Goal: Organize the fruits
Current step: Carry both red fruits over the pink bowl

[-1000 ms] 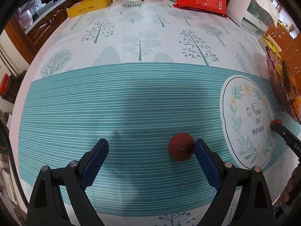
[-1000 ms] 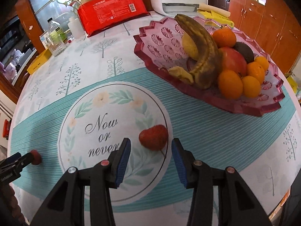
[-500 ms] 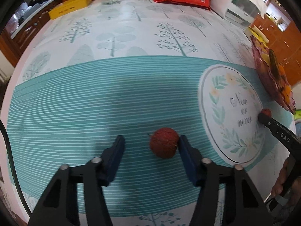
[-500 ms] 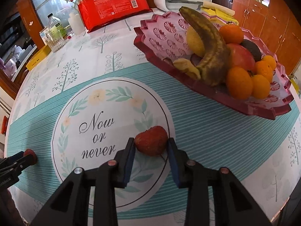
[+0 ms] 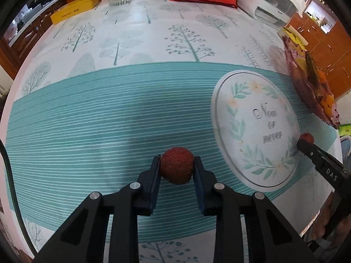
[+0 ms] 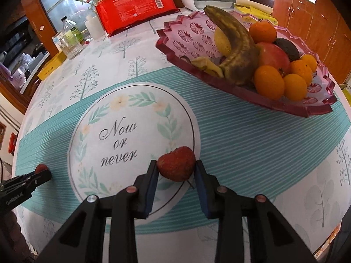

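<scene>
Both tools are clamped on fruit right now; the left gripper has just been closing and its blue pads now press both sides of a round lychee over the teal striped band of the tablecloth; that fruit is near enough a ball, so no real long axis to speak of. The right gripper is squeezed onto a heart-shaped lychee, at the lower right edge of the round "Now or never" print; its broad lobed end faces up and away, the narrower end and thin stem point down toward the camera. The pink fruit tray sits well beyond it, with a browned banana lying lengthwise, stem toward the back, next to oranges.
</scene>
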`<state>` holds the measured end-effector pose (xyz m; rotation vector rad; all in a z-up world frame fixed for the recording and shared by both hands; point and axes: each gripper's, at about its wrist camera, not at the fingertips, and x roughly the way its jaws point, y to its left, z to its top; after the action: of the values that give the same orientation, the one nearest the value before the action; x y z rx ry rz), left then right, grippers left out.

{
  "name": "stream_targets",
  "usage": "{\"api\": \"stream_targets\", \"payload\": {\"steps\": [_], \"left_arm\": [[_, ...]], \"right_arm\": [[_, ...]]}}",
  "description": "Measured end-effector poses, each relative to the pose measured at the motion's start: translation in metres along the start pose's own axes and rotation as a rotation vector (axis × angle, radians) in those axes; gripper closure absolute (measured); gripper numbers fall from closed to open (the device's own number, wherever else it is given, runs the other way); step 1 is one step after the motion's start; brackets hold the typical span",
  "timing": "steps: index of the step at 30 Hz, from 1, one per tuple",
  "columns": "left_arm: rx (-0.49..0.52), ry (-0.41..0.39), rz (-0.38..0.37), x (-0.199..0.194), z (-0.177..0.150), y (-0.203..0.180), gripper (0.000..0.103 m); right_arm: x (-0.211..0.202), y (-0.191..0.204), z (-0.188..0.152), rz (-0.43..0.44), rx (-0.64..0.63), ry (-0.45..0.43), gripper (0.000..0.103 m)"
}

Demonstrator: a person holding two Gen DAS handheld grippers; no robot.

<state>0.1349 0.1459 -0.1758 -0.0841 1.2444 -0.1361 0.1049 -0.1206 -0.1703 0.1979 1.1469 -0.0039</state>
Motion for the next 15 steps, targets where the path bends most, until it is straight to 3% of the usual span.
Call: {"api": "stream_targets", "payload": {"steps": [7,15], "left_arm": [[0.044,-0.040,-0.014,-0.023,0.009,-0.037,0.076],[0.118,-0.086,-0.026,-0.052,0.036,-0.101,0.076]], "right_arm": [[-0.032,0.000,0.006,0.011,-0.065,-0.057,0.070],[-0.078,-0.028,0.026,0.005,-0.106,-0.153,0.070]]}}
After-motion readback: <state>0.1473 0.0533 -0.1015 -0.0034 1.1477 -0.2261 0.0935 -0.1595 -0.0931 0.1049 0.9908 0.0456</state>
